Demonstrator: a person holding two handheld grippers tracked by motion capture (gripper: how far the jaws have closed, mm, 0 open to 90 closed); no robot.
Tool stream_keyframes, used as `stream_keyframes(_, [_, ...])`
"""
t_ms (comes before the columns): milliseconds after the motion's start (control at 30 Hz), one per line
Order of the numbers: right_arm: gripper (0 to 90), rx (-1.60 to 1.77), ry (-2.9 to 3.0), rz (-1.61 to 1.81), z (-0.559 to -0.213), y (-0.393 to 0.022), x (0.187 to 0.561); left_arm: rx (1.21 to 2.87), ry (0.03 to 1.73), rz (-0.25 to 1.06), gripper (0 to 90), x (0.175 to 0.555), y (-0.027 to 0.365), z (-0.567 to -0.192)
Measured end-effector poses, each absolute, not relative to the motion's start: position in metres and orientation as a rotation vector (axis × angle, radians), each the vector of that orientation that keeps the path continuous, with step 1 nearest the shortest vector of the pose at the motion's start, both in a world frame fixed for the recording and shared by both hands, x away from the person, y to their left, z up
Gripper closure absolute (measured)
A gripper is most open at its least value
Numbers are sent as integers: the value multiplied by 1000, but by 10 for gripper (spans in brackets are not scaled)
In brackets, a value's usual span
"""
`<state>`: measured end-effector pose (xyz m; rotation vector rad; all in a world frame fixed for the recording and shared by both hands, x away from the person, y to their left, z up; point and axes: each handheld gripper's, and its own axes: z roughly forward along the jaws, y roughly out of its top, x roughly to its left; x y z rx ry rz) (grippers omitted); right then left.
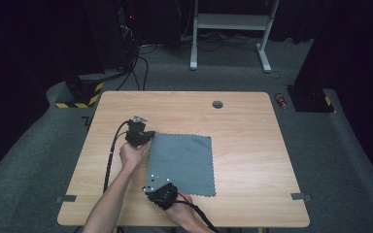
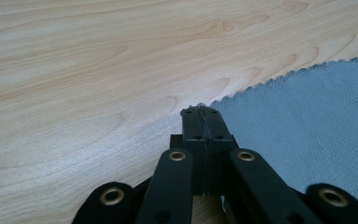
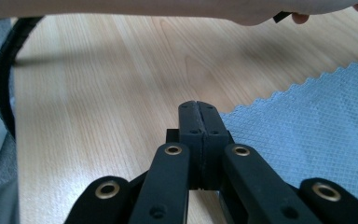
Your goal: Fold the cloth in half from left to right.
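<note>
Grey cloth [image 1: 182,162] flat on the wooden counter [image 1: 243,121]. Left gripper [image 2: 200,111] jaws pressed together at the cloth's far left corner. Right gripper [image 3: 198,106] jaws likewise closed at its near left corner; cannot tell whether fabric is pinched.

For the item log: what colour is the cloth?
Blue-grey cloth, fine grid weave, zigzag edge; clearest in the right gripper view.

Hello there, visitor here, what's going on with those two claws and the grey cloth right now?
Left gripper shut on grey cloth, far left corner. Right gripper shut on near left corner. Cloth flat on table. Nothing in the way.
</note>
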<state>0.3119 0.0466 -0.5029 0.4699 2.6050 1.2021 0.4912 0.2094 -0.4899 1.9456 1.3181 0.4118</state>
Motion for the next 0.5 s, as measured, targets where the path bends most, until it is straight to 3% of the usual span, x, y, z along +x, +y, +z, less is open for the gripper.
stream_keyframes(500, [900,448,2575,1333,-480,51,309,1889,1314,416,900,482,232,-468])
